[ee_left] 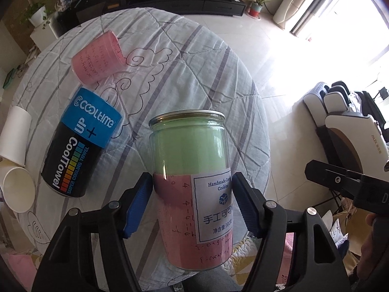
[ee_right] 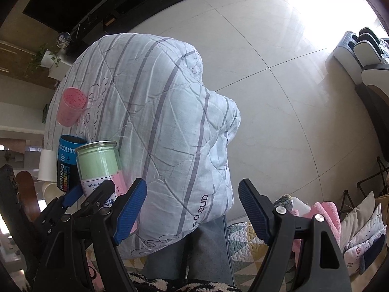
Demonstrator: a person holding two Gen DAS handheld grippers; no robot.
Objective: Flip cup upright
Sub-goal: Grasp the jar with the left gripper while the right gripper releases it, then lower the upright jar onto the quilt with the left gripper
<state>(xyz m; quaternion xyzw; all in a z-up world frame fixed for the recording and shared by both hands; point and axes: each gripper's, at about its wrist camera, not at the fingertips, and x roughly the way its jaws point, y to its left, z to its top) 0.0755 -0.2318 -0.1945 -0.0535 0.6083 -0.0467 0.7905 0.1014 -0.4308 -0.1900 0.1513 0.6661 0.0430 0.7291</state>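
Note:
My left gripper (ee_left: 192, 202) is shut on a clear glass jar cup (ee_left: 192, 160) lined with green and pink paper and bearing a white label. The jar stands upright, metal rim on top, at the near edge of the quilt-covered table (ee_left: 194, 60). It also shows in the right wrist view (ee_right: 99, 165), with the left gripper's fingers (ee_right: 97, 197) around its lower part. My right gripper (ee_right: 192, 209) is open and empty, off the table's near right edge above the person's lap.
A pink cup (ee_left: 99, 58) lies on its side at the far left. A black and blue CoolTowel can (ee_left: 77, 141) lies left of the jar. Two white paper cups (ee_left: 15, 138) lie at the left edge. Tiled floor lies right of the table.

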